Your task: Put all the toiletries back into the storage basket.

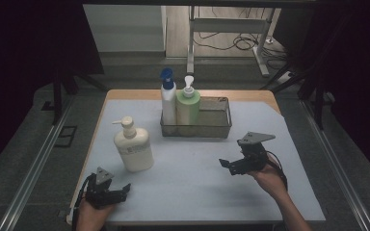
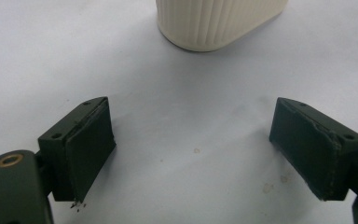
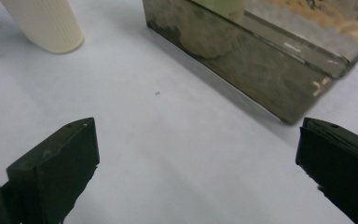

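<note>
**High view: cream bottle stands free, both grippers wide**

The cream pump bottle (image 1: 133, 147) stands upright on the bench (image 1: 197, 178), just ahead of the left gripper (image 1: 120, 188), whose fingers gape wide. In the left gripper view its top is cut off. The right gripper (image 1: 225, 164), equally wide, faces the metal basket (image 1: 196, 129) holding a blue-capped bottle (image 1: 168, 98) and a green bottle (image 1: 188, 103).

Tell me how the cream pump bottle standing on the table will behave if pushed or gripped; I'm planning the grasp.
The cream ribbed plastic pump bottle stands tall on a narrower oval base, so a high push would probably tip it. Its ribbed sides should give some grip. The pump head looks a poor, possibly yielding hold.
</note>
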Demonstrator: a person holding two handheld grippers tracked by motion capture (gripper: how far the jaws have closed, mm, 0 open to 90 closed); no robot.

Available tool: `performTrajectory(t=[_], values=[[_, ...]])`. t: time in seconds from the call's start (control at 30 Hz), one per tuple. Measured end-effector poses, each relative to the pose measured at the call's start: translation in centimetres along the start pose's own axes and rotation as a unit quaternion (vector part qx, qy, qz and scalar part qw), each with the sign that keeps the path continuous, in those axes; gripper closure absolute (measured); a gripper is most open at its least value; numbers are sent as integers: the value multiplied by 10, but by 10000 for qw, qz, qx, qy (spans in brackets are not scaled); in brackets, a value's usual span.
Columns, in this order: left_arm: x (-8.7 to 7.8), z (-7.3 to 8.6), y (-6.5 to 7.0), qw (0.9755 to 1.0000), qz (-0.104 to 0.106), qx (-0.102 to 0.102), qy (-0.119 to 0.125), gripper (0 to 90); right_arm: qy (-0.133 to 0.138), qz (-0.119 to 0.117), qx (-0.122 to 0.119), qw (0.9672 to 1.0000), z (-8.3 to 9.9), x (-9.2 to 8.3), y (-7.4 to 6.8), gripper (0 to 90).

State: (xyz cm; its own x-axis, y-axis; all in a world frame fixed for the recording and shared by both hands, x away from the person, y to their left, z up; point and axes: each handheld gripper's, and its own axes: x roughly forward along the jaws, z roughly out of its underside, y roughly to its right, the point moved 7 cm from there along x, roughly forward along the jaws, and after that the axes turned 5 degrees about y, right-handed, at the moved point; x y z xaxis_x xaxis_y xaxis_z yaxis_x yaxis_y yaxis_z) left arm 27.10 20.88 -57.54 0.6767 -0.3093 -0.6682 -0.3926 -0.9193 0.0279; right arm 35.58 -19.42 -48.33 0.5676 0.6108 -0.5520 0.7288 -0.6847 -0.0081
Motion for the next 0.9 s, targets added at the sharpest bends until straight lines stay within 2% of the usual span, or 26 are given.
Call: performTrajectory(t=[0.4, 0.7, 0.9], values=[[0, 0, 0, 10000, 5, -21, -1, 134, -148, 178, 2, 9997, 35, -7, 1, 0], [-1, -1, -1, 10000, 3, -59, 5, 148, -253, 130, 47, 9996, 59, -6, -4, 0], [-3, -2, -4, 9999, -16, -137, 48, 217, -332, 113, 135, 9993, 76, -3, -5, 0]])
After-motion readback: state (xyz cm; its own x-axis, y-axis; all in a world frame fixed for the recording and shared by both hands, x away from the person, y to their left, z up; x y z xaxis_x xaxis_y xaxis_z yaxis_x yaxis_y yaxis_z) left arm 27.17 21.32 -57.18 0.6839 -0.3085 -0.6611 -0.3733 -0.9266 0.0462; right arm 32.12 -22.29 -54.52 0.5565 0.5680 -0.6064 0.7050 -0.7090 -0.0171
